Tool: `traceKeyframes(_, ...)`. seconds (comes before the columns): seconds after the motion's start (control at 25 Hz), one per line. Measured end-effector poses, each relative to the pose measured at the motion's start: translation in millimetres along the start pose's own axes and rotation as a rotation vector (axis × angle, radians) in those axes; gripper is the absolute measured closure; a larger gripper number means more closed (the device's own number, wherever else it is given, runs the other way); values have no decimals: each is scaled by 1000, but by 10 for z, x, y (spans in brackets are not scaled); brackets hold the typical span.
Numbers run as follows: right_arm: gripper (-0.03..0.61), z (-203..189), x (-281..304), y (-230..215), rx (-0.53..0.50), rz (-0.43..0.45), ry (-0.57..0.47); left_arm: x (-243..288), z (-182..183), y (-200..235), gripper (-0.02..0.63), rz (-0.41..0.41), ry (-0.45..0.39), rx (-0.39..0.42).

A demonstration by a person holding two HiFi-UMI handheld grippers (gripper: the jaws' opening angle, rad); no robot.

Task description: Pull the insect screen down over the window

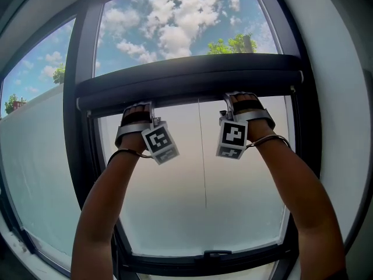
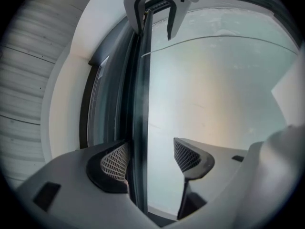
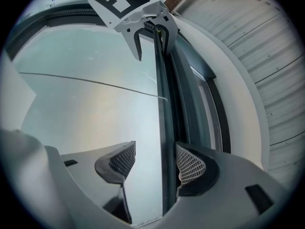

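We see the long dark pull bar of the insect screen [image 1: 192, 77] lying level across the upper part of the black-framed window [image 1: 78, 98], its long axis running left to right. Our left gripper [image 2: 150, 159] and right gripper [image 3: 155, 161] each straddle it, jaws spread wide and unclamped.

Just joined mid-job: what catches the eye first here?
A dark bar runs across the middle of the window, with cloudy sky above and a pale, hazy pane below. At the bar's lower edge, the left gripper and right gripper each have their jaws apart with that edge between them, unclamped.
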State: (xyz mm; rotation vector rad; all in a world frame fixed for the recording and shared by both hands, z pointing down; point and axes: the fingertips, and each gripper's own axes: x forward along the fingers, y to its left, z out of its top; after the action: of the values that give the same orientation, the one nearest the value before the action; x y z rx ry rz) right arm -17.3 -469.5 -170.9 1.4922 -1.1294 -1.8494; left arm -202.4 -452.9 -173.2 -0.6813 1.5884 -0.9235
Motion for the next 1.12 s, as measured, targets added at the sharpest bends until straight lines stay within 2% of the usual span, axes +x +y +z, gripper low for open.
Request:
traceKeyframes(0.28, 328, -116, 144, 41, -25, 30, 55, 54, 41, -16, 342, -11, -8, -21)
traceKeyframes(0.48, 328, -129, 166, 26, -42, 44, 60, 66, 47, -12, 342, -13, -23, -4)
traceKeyframes(0.76, 328, -126, 133, 68, -38, 121, 110, -2, 69, -33, 342, -126, -59, -57)
traceKeyframes(0.96, 328, -138, 82, 117, -46, 165, 126, -43, 55, -85, 344, -172, -39, -7)
traceKeyframes(1.12, 328, -135, 43, 155, -43, 175, 135, -80, 52, -140, 344, -187, -25, -8)
